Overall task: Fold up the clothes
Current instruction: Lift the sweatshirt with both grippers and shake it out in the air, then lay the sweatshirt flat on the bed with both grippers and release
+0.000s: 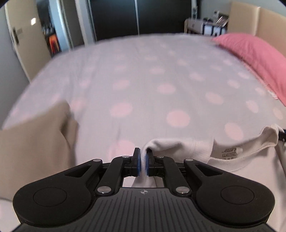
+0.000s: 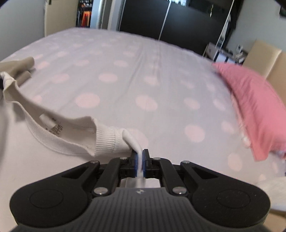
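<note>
The left gripper (image 1: 142,161) is pinched tight on one shoulder of a white top (image 1: 180,148). The right gripper (image 2: 140,163) is pinched tight on the other shoulder of the top (image 2: 107,141). The top hangs between them, just over the bed (image 1: 143,80), with its neck and tag showing. A tan cloth (image 1: 35,139) lies on the bed to the left. A pink pillow (image 1: 253,58) sits farther back on the right. Dark doors (image 1: 114,16) stand past the bed.
</note>
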Available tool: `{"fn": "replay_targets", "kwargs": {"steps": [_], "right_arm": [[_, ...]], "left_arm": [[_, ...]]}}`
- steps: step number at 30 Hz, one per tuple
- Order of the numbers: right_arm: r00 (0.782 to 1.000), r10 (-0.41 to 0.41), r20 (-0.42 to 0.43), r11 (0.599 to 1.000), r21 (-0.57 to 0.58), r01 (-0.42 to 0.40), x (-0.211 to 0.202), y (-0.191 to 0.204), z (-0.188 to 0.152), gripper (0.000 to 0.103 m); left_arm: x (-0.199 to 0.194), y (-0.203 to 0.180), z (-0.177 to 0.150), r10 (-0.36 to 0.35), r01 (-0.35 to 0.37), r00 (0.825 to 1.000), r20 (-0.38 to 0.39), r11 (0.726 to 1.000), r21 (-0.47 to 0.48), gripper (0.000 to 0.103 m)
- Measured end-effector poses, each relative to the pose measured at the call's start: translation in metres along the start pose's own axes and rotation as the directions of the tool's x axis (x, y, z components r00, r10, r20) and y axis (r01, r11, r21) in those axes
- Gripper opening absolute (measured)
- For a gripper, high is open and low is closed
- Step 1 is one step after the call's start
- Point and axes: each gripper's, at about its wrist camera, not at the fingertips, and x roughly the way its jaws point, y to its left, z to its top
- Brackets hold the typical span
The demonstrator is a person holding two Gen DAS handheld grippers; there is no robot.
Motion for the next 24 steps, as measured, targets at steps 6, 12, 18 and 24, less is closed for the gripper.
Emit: {"fn": "replay_targets", "kwargs": {"steps": [6, 12, 18, 24], "right_arm": [[0.995, 0.046, -0.084, 0.999, 0.028, -0.043, 0.058, -0.001, -0.013, 0.006], [0.984, 0.092, -0.152, 0.992, 0.104, -0.077, 0.069, -0.008, -0.025, 0.015], [0.985, 0.123, -0.124, 0.979, 0.177, -0.101, 0.017, -0.020, -0.021, 0.043], [0.982, 0.171, -0.080, 0.964, 0.218, -0.150, -0.072, -0.027, -0.059, 0.043]], "left_arm": [[0.068, 0.006, -0.008, -0.028, 0.024, 0.994, -0.102, 0.999, -0.039, 0.005], [0.099, 0.000, -0.021, -0.018, 0.020, 0.987, -0.157, 1.000, 0.014, 0.011], [0.034, 0.013, -0.036, -0.046, 0.051, 0.992, -0.117, 0.998, 0.033, 0.048], [-0.063, 0.038, -0.086, -0.013, 0.020, 0.997, -0.077, 0.996, 0.086, 0.050]]}}
